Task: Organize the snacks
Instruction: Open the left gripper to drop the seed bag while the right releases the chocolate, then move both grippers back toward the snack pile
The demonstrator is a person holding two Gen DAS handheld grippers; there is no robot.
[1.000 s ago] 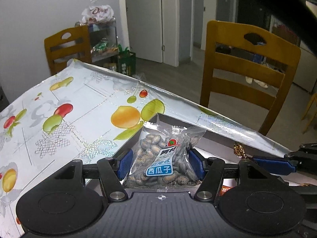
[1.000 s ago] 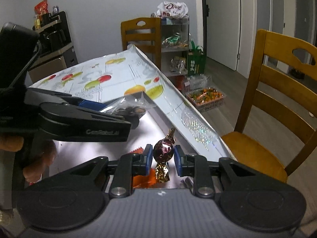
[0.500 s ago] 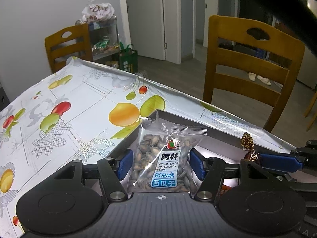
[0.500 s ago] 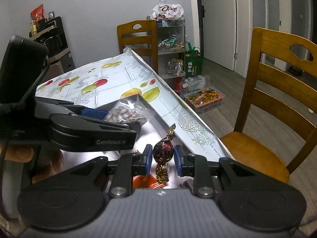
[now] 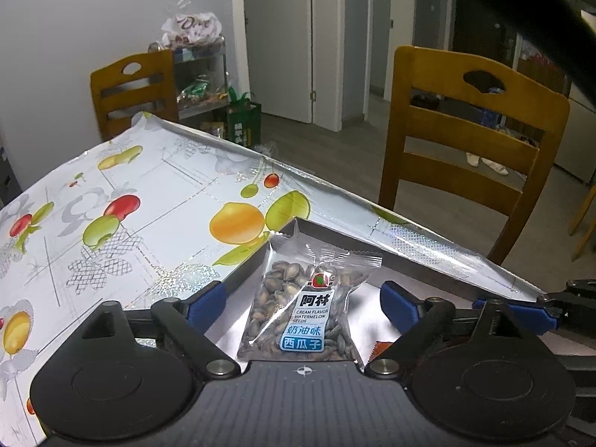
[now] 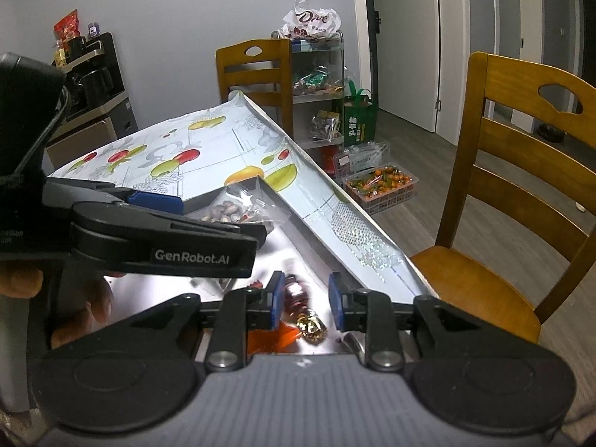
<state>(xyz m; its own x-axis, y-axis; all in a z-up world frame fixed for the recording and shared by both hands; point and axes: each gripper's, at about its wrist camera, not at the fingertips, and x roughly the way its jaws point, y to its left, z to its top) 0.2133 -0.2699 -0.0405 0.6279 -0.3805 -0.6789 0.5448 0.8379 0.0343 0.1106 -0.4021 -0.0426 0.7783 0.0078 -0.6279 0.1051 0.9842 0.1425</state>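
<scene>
The left claw (image 5: 302, 303) is wide apart; the seed bag (image 5: 303, 316) between looks light, crinkly: pinch its sides. The right claw (image 6: 303, 300) is apart over the slippery candy (image 6: 311, 326).

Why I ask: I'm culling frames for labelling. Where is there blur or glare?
Right wrist view: the maroon foil-wrapped candy is motion-blurred; the floor of the grey tray is blown out white. Left wrist view: the clear watermelon-seed packet is sharp, its print legible.
</scene>
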